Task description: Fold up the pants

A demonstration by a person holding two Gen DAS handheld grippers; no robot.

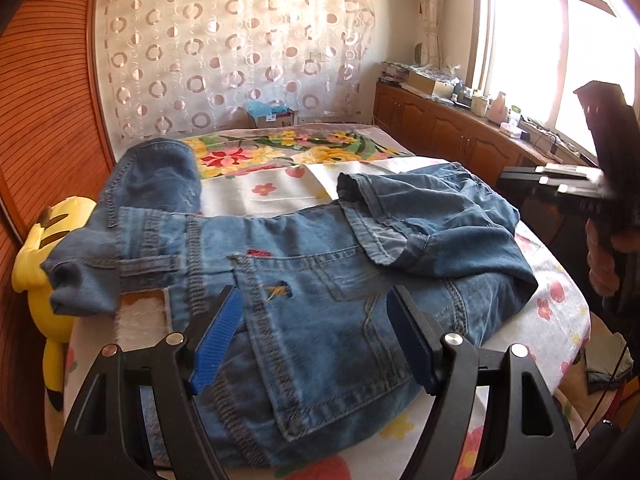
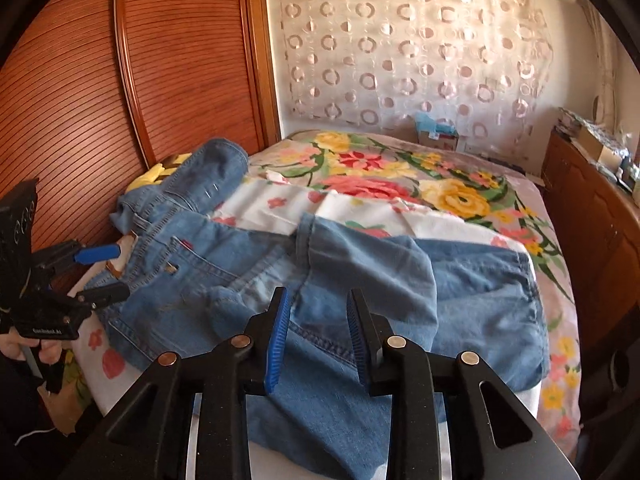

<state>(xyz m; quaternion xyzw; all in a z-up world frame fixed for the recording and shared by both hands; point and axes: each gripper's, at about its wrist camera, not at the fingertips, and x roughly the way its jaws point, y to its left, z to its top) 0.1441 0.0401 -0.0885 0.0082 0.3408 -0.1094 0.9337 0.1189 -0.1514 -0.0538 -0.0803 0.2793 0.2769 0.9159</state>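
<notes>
I see strong daylight pouring through the window (image 1: 560, 60), blown out to white glare there. The room is bright, with soft shadows. Fisheye bending curves the wardrobe door (image 2: 72, 80), corners go black, and the right gripper (image 1: 600, 184) smears slightly.

Left tongs (image 1: 312, 336) wide apart at bottom centre, over back pocket of jeans (image 1: 320, 264); nothing gripped. Jeans crumpled on floral bed (image 1: 552, 308). Yellow plush toy (image 1: 44, 248) left edge. Right tongs (image 1: 568, 180) blurred, right edge.

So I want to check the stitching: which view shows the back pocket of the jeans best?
The left wrist view: the back pocket fills the foreground, seams sharp. The right wrist view shows it smaller, off to the side.
</notes>
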